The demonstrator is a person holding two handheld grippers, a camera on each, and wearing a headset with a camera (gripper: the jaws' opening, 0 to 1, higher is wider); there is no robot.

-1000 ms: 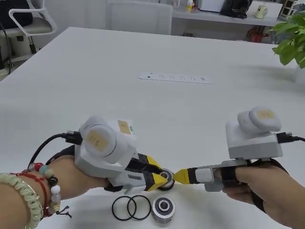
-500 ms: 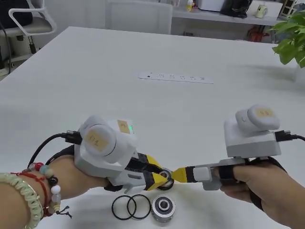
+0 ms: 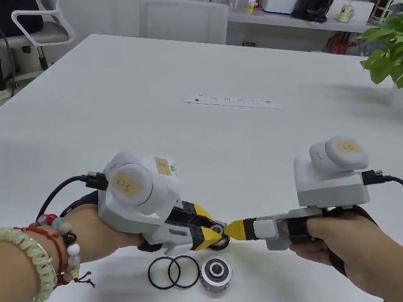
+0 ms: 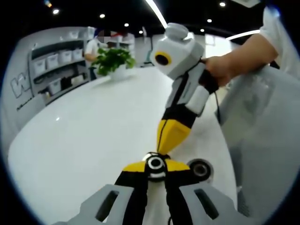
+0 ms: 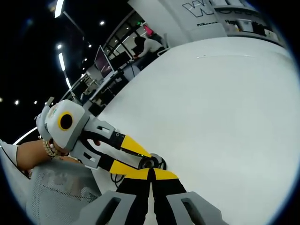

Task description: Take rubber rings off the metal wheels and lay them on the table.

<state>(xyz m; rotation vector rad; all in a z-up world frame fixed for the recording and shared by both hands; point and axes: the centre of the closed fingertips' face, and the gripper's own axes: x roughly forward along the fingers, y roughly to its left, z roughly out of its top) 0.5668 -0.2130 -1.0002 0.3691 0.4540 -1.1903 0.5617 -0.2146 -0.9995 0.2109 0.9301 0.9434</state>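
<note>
My left gripper point(image 3: 213, 234) is shut on a small metal wheel point(image 3: 218, 233) just above the table; in the left gripper view the wheel point(image 4: 155, 165) sits between the yellow tips. My right gripper point(image 3: 234, 230) comes in from the right, its jaws pressed together at the wheel's rim. In the right gripper view its tips point(image 5: 149, 172) pinch the thin black rubber ring point(image 5: 161, 164) on the wheel point(image 5: 150, 162). Two loose rubber rings point(image 3: 174, 273) lie overlapping on the table near me. A second metal wheel point(image 3: 216, 274) lies beside them, also seen in the left gripper view point(image 4: 200, 168).
A white power strip point(image 3: 232, 101) lies mid-table. A green plant point(image 3: 384, 53) stands at the far right edge. An office chair point(image 3: 31, 28) and shelves stand beyond the white table point(image 3: 126, 94).
The right gripper has edged slightly left and up against the wheel. The left gripper, the loose rings and the second wheel have stayed put.
</note>
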